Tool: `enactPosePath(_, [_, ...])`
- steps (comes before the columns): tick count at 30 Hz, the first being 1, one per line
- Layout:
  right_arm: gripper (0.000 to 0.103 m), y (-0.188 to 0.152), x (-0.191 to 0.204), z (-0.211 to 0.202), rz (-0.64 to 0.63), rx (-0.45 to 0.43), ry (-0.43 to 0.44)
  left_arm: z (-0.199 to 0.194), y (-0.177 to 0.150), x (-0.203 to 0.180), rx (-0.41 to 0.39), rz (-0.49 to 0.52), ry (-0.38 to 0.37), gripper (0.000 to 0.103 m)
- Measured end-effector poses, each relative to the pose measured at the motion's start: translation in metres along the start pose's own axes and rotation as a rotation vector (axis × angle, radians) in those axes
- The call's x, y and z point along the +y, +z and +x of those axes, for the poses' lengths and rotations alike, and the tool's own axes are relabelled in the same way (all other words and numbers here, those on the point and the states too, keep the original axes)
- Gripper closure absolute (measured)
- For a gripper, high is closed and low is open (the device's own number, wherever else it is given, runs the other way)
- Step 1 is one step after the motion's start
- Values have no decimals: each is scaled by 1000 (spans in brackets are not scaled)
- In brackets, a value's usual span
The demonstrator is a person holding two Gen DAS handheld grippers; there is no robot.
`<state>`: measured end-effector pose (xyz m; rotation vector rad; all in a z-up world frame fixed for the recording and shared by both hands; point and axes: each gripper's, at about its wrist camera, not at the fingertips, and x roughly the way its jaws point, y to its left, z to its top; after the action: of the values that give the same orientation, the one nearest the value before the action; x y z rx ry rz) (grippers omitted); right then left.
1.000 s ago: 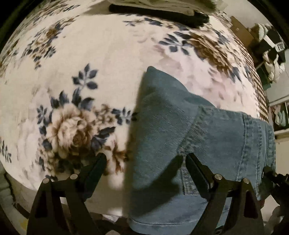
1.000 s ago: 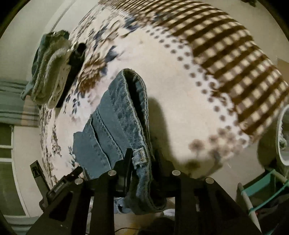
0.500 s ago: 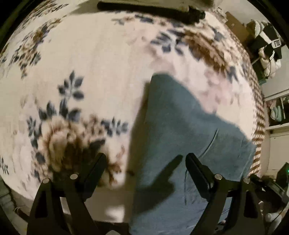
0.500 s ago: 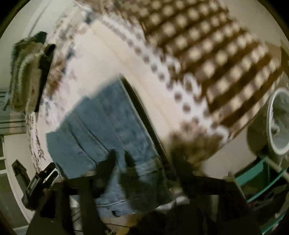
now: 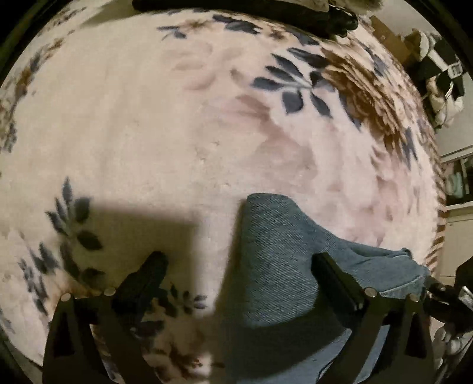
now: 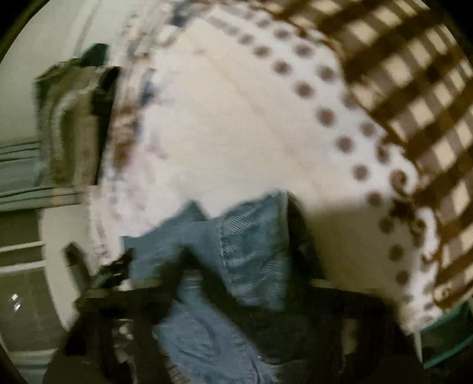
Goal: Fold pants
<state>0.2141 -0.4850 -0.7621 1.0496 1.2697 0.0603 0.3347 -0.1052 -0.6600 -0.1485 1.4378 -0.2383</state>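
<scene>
The blue denim pants [image 5: 280, 265] lie folded on the floral blanket [image 5: 177, 133], low and right of centre in the left wrist view. My left gripper [image 5: 239, 265] is open, its fingers [image 5: 147, 274] wide apart, the pants' fold lying between them, untouched. In the blurred right wrist view the pants [image 6: 251, 251] sit low in the middle, and my right gripper [image 6: 242, 265] shows only as dark smears over the denim; its state cannot be read.
A stack of dark folded clothes [image 6: 74, 118] lies at the blanket's far edge, also at the top of the left wrist view [image 5: 251, 11]. A brown checked cover [image 6: 399, 73] lies to the right. Shelves with clutter [image 5: 437, 73] stand beyond.
Both grippers have pulled back toward the near edge, so the pants appear lower and smaller. The right gripper, shut on the waistband a second ago, is now blurred by fast motion.
</scene>
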Motion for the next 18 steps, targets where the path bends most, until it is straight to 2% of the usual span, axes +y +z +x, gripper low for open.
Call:
enactPosePath(2, [78,-1,10,-5,-47,-24,-32,2,1,2,-1,-4,-10,0])
enactPosePath(4, [85,-4,24,-13,-121,-69,-135,4,2,1,-3,2,-17,0])
enactPosePath(6, [86,-1,24,-17,-131,-99,-201,4,2,4,-5,3,-28,0])
enactPosePath(8, [85,5,17,-12,-99,-80,-188,-3,-4,11,-6,2,-25,0])
enactPosePath(10, [82,7,23,-10,-126,-76,-210,-9,-7,13,-9,0,-13,0])
enactPosePath(12, [65,5,19,-14,-82,-45,-201,-26,-15,14,-30,-6,-24,0])
enactPosePath(14, [16,-5,17,-30,-70,-56,-196,-43,-26,10,-54,-7,-67,0])
enactPosePath(15, [11,-15,12,-44,-62,-79,-167,-50,-33,11,-57,-14,-110,0])
enactPosePath(18, [11,-46,-11,-71,19,-108,-130,-59,-64,11,-43,-17,-152,0])
